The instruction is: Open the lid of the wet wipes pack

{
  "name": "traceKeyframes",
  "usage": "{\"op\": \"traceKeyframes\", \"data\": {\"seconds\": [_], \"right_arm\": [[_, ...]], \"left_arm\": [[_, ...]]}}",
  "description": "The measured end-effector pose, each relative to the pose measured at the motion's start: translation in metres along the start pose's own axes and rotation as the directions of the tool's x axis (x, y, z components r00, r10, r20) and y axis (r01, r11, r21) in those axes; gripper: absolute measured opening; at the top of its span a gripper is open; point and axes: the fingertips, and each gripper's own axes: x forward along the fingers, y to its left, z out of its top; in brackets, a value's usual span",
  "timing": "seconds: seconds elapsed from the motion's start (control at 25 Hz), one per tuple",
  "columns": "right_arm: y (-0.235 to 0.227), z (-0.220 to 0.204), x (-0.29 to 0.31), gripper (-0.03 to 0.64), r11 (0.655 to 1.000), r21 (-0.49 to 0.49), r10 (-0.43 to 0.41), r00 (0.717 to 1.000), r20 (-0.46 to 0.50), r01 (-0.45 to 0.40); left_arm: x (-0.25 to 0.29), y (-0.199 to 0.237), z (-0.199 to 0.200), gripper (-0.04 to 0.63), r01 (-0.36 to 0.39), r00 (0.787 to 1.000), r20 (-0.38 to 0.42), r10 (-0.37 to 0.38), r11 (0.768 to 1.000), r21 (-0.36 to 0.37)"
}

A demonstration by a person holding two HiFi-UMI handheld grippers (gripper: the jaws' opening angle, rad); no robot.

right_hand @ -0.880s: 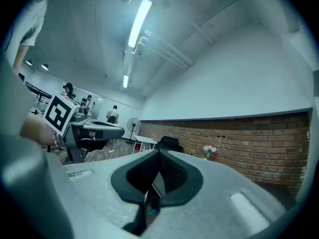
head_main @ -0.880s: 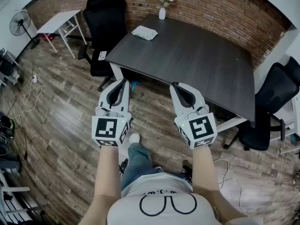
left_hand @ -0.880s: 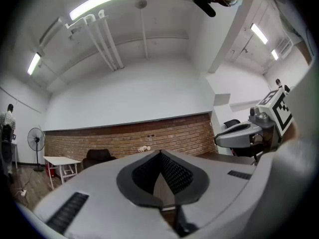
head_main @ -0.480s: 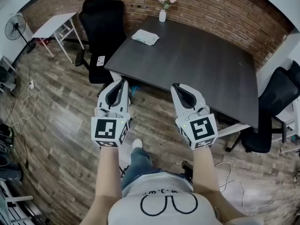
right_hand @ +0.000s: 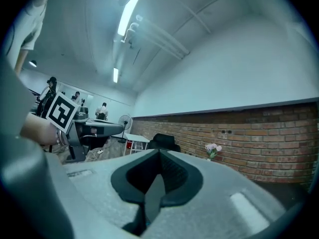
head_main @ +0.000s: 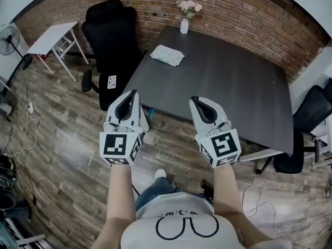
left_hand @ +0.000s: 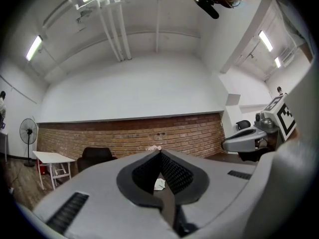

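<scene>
- On the far left part of the dark tabletop (head_main: 228,82): the wet wipes pack (head_main: 167,55), flat, lid not lifted, well apart from both grippers.
- Near the tabletop's back edge, close to the brick wall (head_main: 244,14): a white vase (head_main: 184,26) with pale pink flowers.
- Held out in front of the body, side by side over the wooden floor (head_main: 67,139), just short of the tabletop's near edge: the left gripper (head_main: 135,92) and the right gripper (head_main: 193,99).
- Left gripper: jaws pressed together at the tips, gripping nothing; far off, through the small gap behind the tips in the left gripper view, a pale scrap of the pack (left_hand: 159,184).
- Right gripper (right_hand: 159,151): jaws likewise closed tight, empty, pointing towards the brick wall and the flowers (right_hand: 213,149).
- Left of the tabletop: a black office chair (head_main: 111,35), a white side table (head_main: 52,35) and a standing fan (head_main: 9,39).
</scene>
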Motion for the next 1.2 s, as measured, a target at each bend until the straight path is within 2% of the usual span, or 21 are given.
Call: {"op": "traceKeyframes", "data": {"seconds": [0.28,0.76,0.96,1.2], "right_arm": [[-0.001,0.001,0.070,0.003,0.999,-0.020,-0.036,0.999,-0.026,0.035],[-0.030,-0.029,0.149,0.003,0.999,-0.003,-0.052,0.997,-0.056,0.051],[-0.057,-0.044,0.197,0.003,0.998,0.020,-0.054,0.996,-0.065,0.056],[-0.104,-0.067,0.272,0.003,0.996,0.048,-0.076,0.993,-0.089,0.081]], "left_arm": [[0.038,0.074,-0.012,-0.002,0.006,1.000,-0.005,-0.007,1.000,-0.018],[0.100,0.116,-0.047,-0.002,0.035,0.999,-0.037,-0.036,0.999,-0.032],[0.152,0.135,-0.064,-0.002,0.062,0.996,-0.065,-0.064,0.998,-0.033],[0.239,0.167,-0.091,-0.002,0.111,0.987,-0.114,-0.115,0.993,-0.046]]}}
